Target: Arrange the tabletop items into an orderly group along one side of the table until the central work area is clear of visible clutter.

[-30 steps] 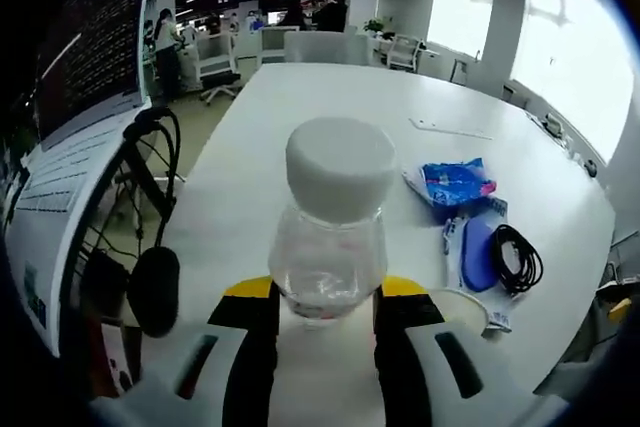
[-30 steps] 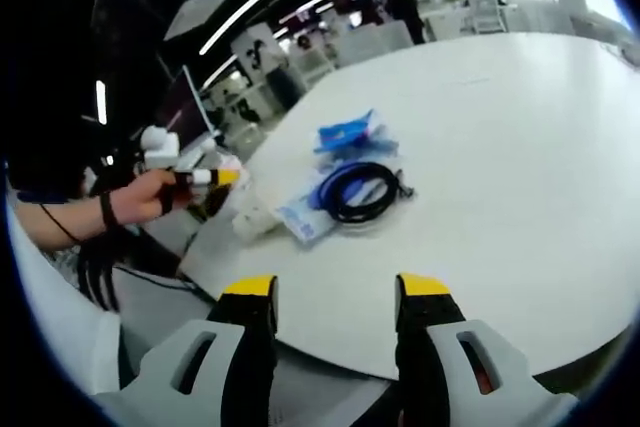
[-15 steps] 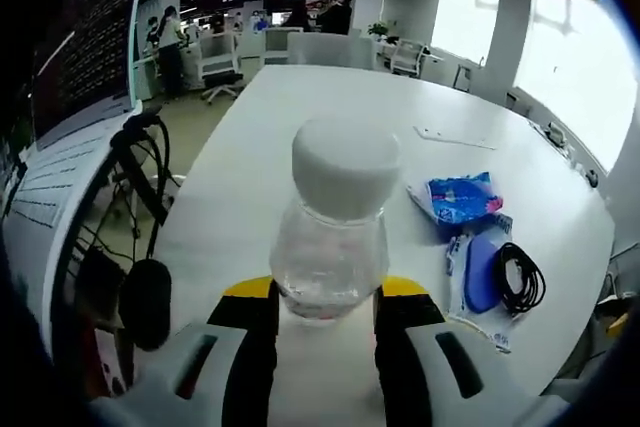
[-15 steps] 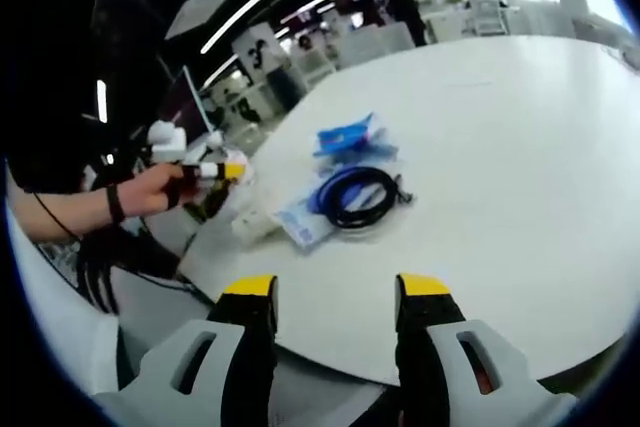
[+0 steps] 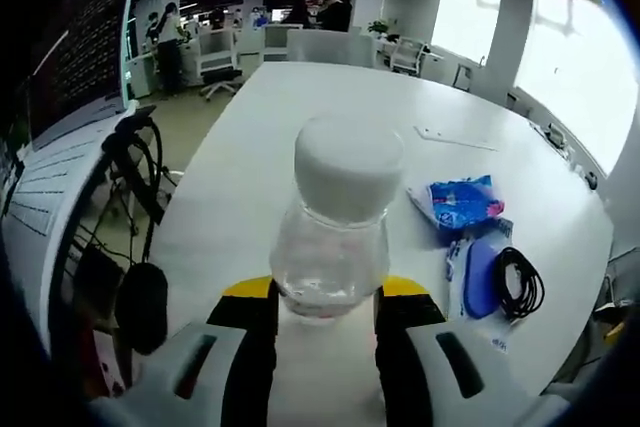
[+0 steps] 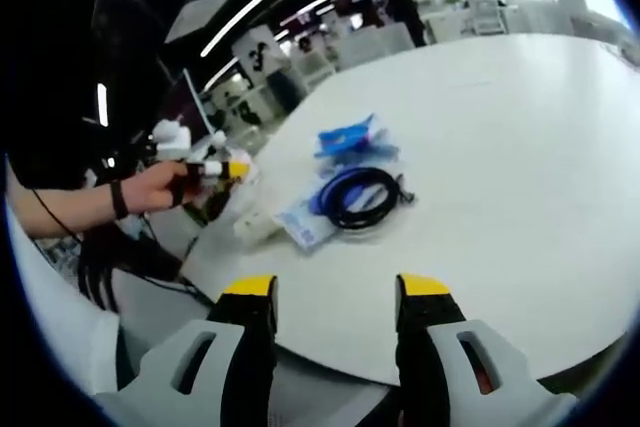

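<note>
While I held the clear jar [image 5: 331,247] between the jaws of the left gripper [image 5: 326,299], its rounded glass belly sat clamped at the yellow tips and its white cap [image 5: 349,167] rose well above them, upright. That grip worried me most: the jaws met a curved, smooth wall low on the jar, so I judged it could pivot or slide out if I tilted my hand or set it down hard, and a top-heavy jar could topple onto the white table [image 5: 300,117].

The right gripper [image 6: 337,305] hung released, its jaws apart with nothing between them, over the near edge of the table. In the right gripper view I saw the hand [image 6: 165,187] carrying the left gripper out past the table's corner, so a slip there could have dropped the jar off the edge rather than onto the surface.

Just beyond, a white cup [image 6: 255,223] stood beside a flat blue packet [image 5: 478,272] with a coiled black cable [image 6: 362,192] lying on it; farther on lay a crumpled blue wrapper [image 5: 462,199]. Placing the jar close to that group risked knocking the cup or snagging the loose cable loop. Farther still, a thin flat strip [image 5: 456,138] lay well apart on the table, easy to overlook in the tidy-up.
</note>
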`<state>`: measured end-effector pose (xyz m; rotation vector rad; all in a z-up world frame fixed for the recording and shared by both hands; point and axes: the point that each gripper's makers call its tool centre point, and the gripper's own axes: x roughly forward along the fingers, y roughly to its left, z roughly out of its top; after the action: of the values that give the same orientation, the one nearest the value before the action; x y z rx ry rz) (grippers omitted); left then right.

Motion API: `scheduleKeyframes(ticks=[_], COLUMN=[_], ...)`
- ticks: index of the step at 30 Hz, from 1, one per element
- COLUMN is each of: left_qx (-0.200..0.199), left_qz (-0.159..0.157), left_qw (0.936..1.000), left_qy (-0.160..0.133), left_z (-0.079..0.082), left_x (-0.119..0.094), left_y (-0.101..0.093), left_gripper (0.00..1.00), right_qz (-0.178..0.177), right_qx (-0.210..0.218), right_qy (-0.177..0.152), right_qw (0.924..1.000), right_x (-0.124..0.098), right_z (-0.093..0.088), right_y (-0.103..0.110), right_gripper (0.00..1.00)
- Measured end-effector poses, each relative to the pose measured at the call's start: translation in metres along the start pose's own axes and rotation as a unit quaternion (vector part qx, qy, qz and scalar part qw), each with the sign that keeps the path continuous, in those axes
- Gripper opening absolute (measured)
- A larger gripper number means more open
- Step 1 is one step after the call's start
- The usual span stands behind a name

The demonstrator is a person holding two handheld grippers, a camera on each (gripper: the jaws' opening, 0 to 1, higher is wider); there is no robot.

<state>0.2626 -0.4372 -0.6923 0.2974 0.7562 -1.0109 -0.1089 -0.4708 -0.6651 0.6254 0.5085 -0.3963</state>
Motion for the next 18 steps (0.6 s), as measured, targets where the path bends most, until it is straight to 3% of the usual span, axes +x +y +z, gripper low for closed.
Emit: scheduleKeyframes(ticks=[7, 18], left_qx=[-0.041, -0.023], left_qz=[-0.023, -0.027], left_qw=[0.9989, 0.9992], left_qy=[-0.01, -0.02], left_z=[0.001, -0.015], left_x=[-0.003, -0.021], left_y=[-0.001, 0.002], left_gripper=[0.4, 0.4], right_qz=[0.006, 0.002], right_qx=[-0.008, 0.003], right_qy=[0.004, -0.003], right_qw=[0.9999, 1.0], right_x=[-0.005, -0.011], right_z=[-0.002, -0.005], right_y=[0.001, -0.003], right_gripper=[0.46, 0.46])
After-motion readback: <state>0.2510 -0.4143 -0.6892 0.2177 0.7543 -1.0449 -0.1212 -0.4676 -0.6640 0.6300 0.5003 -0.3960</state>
